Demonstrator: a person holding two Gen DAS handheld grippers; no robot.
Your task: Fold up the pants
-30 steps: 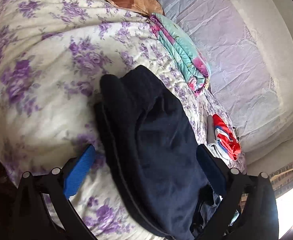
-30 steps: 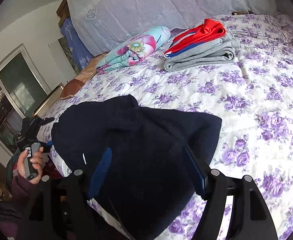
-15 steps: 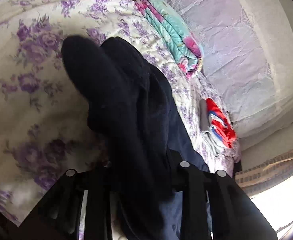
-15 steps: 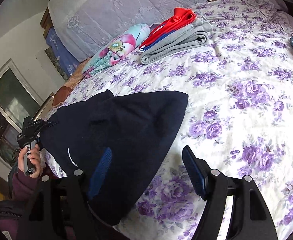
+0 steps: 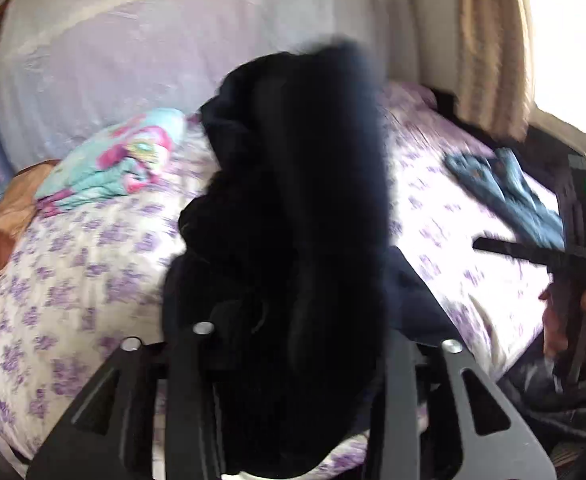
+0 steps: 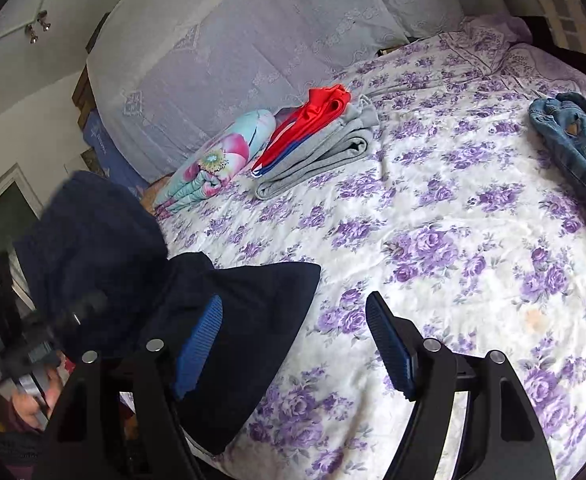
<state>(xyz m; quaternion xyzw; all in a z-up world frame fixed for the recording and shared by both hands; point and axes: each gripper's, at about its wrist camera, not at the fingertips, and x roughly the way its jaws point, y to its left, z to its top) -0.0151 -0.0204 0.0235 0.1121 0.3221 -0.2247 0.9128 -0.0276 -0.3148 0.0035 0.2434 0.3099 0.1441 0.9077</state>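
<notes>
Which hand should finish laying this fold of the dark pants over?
Left. The left gripper already has a bunch of the dark pants lifted between its jaws; the right gripper is open, holding nothing, near the part lying on the bed.

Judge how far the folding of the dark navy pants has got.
Done: folded grey pants lie stacked under a red garment. In hand: the left hand-held gripper lifts one end of the dark navy pants off the bed. Left: lay them flat, then the jeans.
</notes>
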